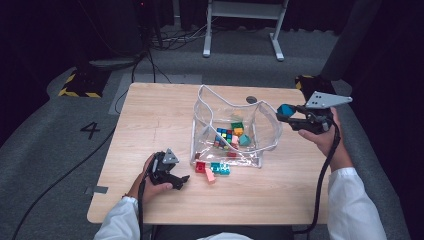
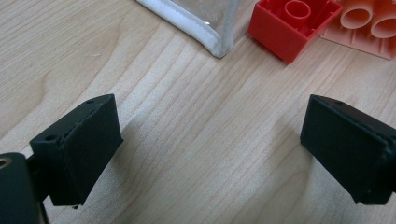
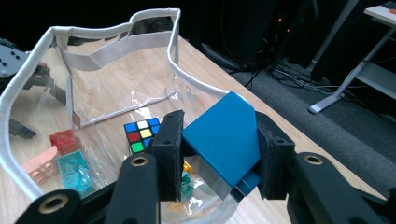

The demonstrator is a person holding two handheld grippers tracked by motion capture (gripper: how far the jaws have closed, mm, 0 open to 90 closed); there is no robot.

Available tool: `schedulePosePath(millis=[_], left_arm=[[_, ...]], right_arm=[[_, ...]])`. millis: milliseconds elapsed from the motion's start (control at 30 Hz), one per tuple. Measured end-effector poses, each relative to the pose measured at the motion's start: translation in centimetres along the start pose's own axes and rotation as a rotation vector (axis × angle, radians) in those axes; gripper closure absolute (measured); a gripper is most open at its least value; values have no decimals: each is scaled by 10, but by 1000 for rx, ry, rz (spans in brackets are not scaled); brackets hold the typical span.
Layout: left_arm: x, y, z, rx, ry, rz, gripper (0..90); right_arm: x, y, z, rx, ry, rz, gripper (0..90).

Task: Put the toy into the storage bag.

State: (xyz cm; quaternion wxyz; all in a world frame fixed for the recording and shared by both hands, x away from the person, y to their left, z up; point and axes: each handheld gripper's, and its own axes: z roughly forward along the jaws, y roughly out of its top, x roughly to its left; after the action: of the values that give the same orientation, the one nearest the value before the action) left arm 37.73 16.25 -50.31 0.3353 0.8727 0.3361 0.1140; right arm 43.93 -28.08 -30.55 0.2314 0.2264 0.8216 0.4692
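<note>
Carrying the blue block (image 3: pixel 224 140) clamped firmly between its jaws, the right gripper (image 1: pixel 292 116) hovers by the clear bag's (image 1: pixel 270 131) right rim and should centre over the opening before letting go, while the left gripper (image 2: pixel 210 140) waits wide open and empty on the table (image 1: pixel 150 125).

The wooden table (image 1: pixel 150 125) in front of me is carrying a loose red brick (image 1: pixel 200 166), with a pink brick (image 1: pixel 210 175) just beside it and two teal bricks (image 1: pixel 220 168) touching each other next to them. Farther in, a colour cube (image 1: pixel 223 137) is lying near a green brick (image 1: pixel 237 126) and an orange brick (image 1: pixel 239 132). A dark round disc (image 1: pixel 251 99) is sitting near the table's far edge. Beyond my table, cables (image 1: pixel 175 37) are trailing over the grey floor (image 1: pixel 40 150) beside a white desk frame (image 1: pixel 243 20). To my left I am seeing a painted number 4 (image 1: pixel 90 130) and yellow-black hazard tape (image 1: pixel 79 85).
</note>
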Motion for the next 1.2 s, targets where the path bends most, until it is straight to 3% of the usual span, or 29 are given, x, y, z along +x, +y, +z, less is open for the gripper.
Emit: schedulePosePath(millis=[233,433,600,867,967,1133,1200], left_arm=[[0,0,0,-1,2,1,53],[0,0,0,0,1,1,53],[0,0,0,0,2,1,53],[0,0,0,-1,2,2,53],[0,0,0,-1,2,2,53],[0,0,0,0,4,2,53],[0,0,0,0,4,2,53]], right_arm=[[6,10,25,47,51,-56,595],[16,18,51,77,127,-95,595],[22,24,73,122,154,-125,595],[28,28,107,285,180,-167,594],[30,27,118,380,177,-193,594],[34,25,131,490,191,-243,594],[35,22,135,564,192,-259,594]])
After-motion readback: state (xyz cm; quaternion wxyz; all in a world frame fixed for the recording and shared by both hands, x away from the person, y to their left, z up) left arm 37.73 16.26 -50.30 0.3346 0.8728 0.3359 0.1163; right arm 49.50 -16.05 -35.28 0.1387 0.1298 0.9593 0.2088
